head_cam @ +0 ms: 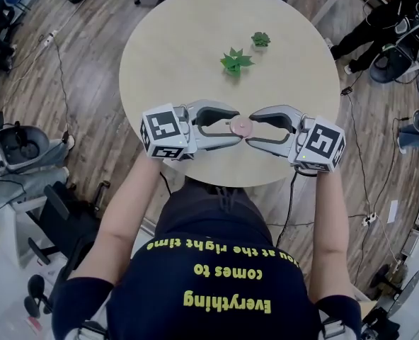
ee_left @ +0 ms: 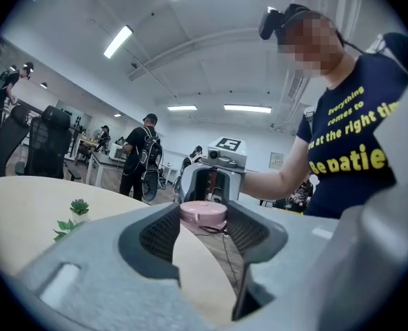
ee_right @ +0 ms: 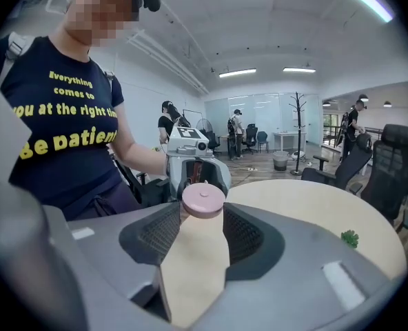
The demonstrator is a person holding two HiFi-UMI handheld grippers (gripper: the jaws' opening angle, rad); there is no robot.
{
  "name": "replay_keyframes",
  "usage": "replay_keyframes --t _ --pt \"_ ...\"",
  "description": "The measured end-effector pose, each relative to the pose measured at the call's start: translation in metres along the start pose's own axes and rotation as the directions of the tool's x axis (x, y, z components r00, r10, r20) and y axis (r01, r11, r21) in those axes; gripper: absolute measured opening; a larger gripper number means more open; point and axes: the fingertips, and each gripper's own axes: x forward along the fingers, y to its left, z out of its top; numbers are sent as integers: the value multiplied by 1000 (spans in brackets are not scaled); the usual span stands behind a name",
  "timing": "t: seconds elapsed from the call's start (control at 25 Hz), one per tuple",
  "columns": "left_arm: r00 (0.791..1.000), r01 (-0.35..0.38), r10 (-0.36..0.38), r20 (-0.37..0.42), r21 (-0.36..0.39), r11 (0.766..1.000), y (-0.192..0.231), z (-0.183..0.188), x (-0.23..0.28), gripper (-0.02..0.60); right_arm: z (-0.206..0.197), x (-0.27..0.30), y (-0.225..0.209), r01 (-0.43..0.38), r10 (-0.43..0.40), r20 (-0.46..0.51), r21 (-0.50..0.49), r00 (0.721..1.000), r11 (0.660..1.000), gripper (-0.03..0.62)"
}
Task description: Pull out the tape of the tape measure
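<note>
left hand-held gripper (head_cam: 238, 128): points level toward the right one; jaws partly closed, both tips bearing on the sides of the tape measure (head_cam: 243, 125)
right hand-held gripper (head_cam: 249, 128): faces the left one, tilted slightly down; jaw tips clamped on the same tape measure from the opposite side
tape measure: small pink round case, held between the two sets of jaw tips, above the near part of the table (head_cam: 167, 62), clear of the top
tape: none visible outside the case
table: round, light wood
other items: leafy green plant (head_cam: 236, 61) and smaller plant (head_cam: 260, 40), toward the far side, well apart from the grippers
</note>
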Motion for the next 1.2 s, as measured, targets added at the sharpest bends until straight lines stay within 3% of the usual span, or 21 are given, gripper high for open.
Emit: replay_keyframes --t 0.16,0.24,0.44,0.56,0.68,1.2 --pt "999 -33 33 -1 -120 992 12 1 -4 218 -10 7 -10 118 -124 -73 -76 990 990 209" --pt "999 -49 48 -7 -172 984 16 0 -3 219 -6 7 -14 175 -184 -66 -123 981 977 207" --pt "997 -74 78 5 -282 957 23 2 -3 219 0 6 -25 297 -335 -80 -305 939 905 196" --pt "997 -63 78 27 -355 933 23 7 -3 219 1 9 -23 315 -383 -95 -410 919 856 191" --pt "996 -76 86 12 -373 925 22 8 -2 219 6 11 -21 327 -412 -80 -480 907 814 178" --pt "992 -119 126 -12 -437 891 27 8 1 218 11 14 -20 332 -458 -71 -593 886 733 111"
